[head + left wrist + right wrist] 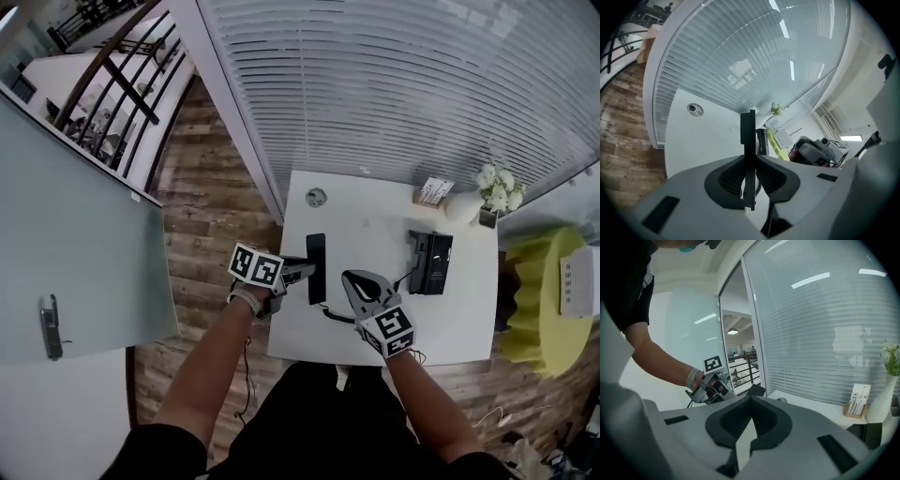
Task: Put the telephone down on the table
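A white table (pixel 375 220) is standing against a window (pixel 394 84) with slatted blinds, and wood flooring (pixel 211 206) is running round it. Your left gripper (pixel 302 272) is pinching the black telephone handset (pixel 317 255) by its thin body. The pads are pressing on both flat faces, and the handset is sticking out past the jaw tips. It is hanging over the table's near left part, possibly just clear of the top, though the steep head view leaves that unsure. Your left forearm is reaching in from the left, hand wrapped round the grip. Your right gripper (pixel 356 281) is hovering just right of the handset, jaws pressed together on nothing. The telephone base (pixel 431 262) is sitting further right, beyond that gripper.
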